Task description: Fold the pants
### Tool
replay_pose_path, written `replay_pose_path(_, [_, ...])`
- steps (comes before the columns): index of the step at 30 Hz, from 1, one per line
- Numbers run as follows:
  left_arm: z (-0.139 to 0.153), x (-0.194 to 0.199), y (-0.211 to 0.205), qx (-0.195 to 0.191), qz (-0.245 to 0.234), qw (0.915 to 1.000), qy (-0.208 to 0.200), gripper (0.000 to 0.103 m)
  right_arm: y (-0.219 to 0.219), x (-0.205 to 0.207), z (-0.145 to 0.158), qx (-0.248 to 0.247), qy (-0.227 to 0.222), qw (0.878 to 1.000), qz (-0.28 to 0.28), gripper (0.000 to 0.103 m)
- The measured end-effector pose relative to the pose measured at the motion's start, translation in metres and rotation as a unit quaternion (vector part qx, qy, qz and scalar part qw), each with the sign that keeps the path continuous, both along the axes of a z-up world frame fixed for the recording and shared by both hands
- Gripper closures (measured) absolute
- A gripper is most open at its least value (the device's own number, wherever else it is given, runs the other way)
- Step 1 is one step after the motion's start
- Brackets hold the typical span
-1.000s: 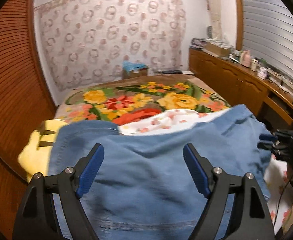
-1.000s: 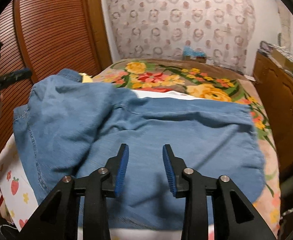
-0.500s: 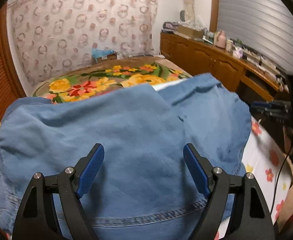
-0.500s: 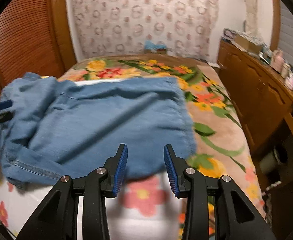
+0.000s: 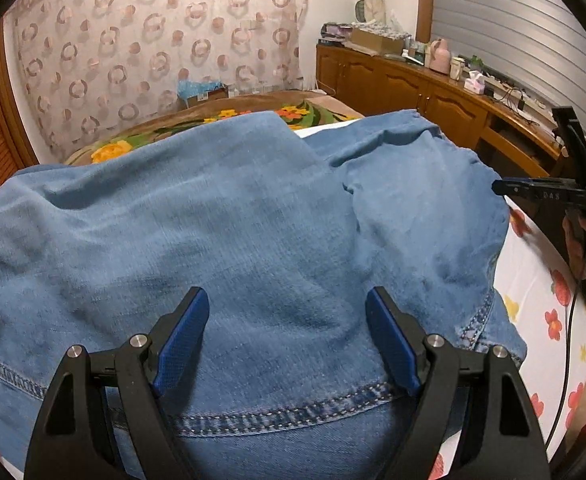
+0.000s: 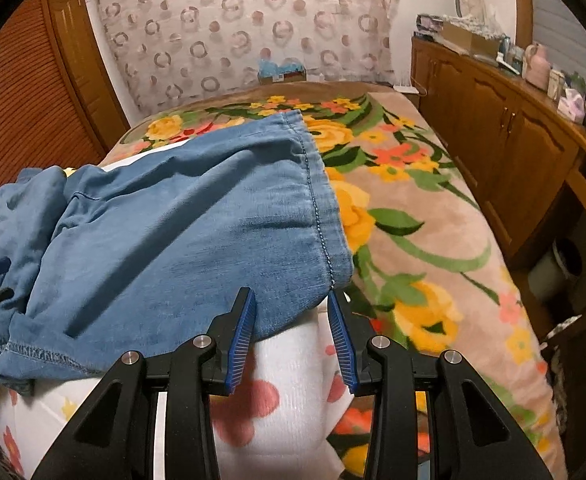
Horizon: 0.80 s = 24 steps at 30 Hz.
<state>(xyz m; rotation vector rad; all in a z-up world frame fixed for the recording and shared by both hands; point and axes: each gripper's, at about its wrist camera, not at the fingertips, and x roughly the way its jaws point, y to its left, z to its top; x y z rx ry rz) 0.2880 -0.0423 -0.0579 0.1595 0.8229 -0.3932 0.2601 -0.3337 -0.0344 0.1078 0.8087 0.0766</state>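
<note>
Ahead of the left gripper (image 5: 287, 336), jaws spread wide and empty, the denim pants (image 5: 253, 220) lie rumpled across the bed (image 5: 533, 292), waistband seam nearest, one layer doubled over the rest. Just beyond the right gripper (image 6: 291, 322), jaws part-open with nothing pinched, the hem corner lies loose; folding looks barely begun, smoothing and further folds left.
</note>
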Motion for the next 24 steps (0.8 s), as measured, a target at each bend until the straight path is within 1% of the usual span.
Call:
replay_pose_path(2, [-0.001,0.0,0.0,-0.002,0.001,1.0,0.001,0.021,-0.001,0.0,0.001,-0.002,-0.002,1.0,-0.003,0.065])
replay_pose_path(4, [-0.003,-0.001,-0.001,-0.002,0.001,1.0,0.001,0.021,0.0,-0.003,0.001,-0.013,-0.006,1.0,-0.012,0.08])
replay_pose_path(5, [-0.004,-0.001,-0.002,-0.001,0.001,1.0,0.002,0.021,0.0,-0.005,0.001,-0.018,-0.008,1.0,-0.016,0.083])
replay_pose_path(6, [-0.004,-0.001,0.0,-0.001,0.001,1.0,0.003,0.021,0.001,-0.005,0.001,-0.019,-0.008,1.0,-0.017,0.091])
replay_pose_path(7, [-0.005,-0.002,0.0,-0.001,0.0,1.0,0.003,0.021,0.001,-0.006,0.001,-0.02,-0.01,1.0,-0.017,0.096])
replay_pose_path(9, [-0.008,-0.002,-0.001,0.001,0.0,1.0,0.004,0.021,-0.001,-0.009,0.005,-0.026,-0.02,0.999,-0.019,0.099])
replay_pose_path(13, [-0.009,0.0,0.002,-0.004,0.001,1.0,0.008,0.021,-0.002,-0.023,0.016,-0.031,-0.043,0.998,-0.018,0.101])
replay_pose_path(15, [-0.01,0.0,0.004,-0.004,0.0,1.0,0.007,0.021,-0.007,-0.034,0.028,-0.031,-0.065,0.997,-0.025,0.101])
replay_pose_path(19, [-0.009,0.002,0.004,-0.004,0.001,1.0,0.008,0.021,-0.03,-0.061,0.049,-0.011,-0.1,0.994,-0.04,0.102])
replay_pose_path(21, [-0.009,0.003,0.005,-0.006,0.001,0.9999,0.009,0.021,-0.036,-0.072,0.053,-0.011,-0.108,0.993,-0.039,0.102])
replay_pose_path(23, [-0.009,0.004,0.005,-0.008,0.002,0.9999,0.01,0.021,-0.033,-0.076,0.047,-0.035,-0.098,0.994,-0.039,0.102])
replay_pose_path(24, [-0.008,0.005,0.006,-0.008,0.003,0.9999,0.011,0.021,-0.034,-0.075,0.04,-0.035,-0.09,0.995,-0.041,0.102])
